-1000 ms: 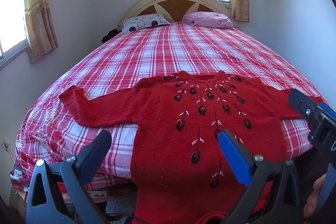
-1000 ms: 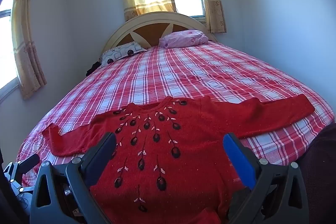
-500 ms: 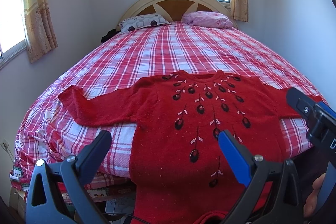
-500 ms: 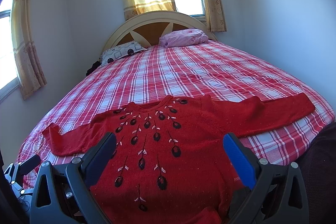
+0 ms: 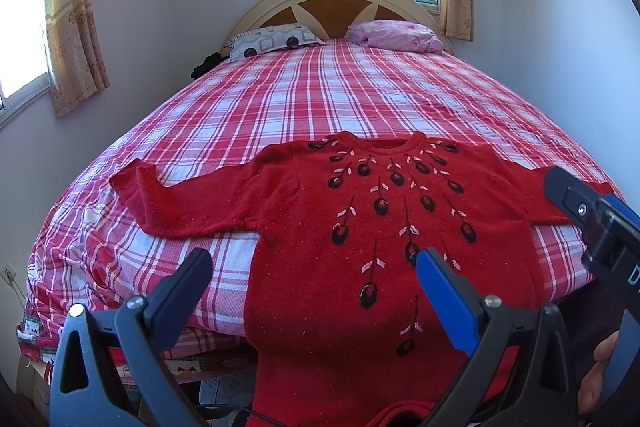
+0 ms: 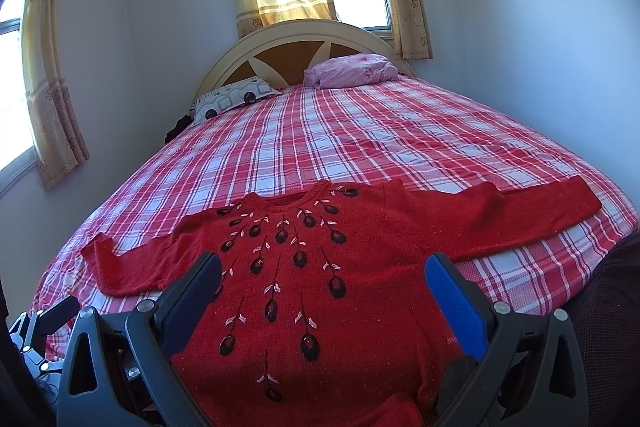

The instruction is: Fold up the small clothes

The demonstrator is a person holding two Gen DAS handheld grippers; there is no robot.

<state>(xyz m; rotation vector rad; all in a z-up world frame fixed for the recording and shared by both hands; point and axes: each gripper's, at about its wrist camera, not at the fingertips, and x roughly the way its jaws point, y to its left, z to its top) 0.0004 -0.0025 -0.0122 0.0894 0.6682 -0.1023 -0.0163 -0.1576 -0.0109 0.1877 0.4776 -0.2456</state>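
A small red knitted sweater (image 5: 360,227) (image 6: 320,267) with dark embroidered buds lies face up at the foot of the bed, both sleeves spread sideways and its hem hanging over the edge. My left gripper (image 5: 312,275) hovers open in front of the sweater's lower left part, nothing between its fingers. My right gripper (image 6: 320,279) is open too, held above the sweater's lower body; it also shows at the right edge of the left wrist view as the right gripper (image 5: 592,223), near the right sleeve.
The bed (image 5: 320,99) has a red and white plaid cover. A patterned pillow (image 5: 272,43) and a pink pillow (image 5: 396,35) lie by the headboard. Walls stand close on both sides. A person's fingers (image 5: 600,379) show at the lower right.
Both views have barely shifted; the sweater sits slightly lower and nearer in the frames. Neither gripper has taken hold of anything.
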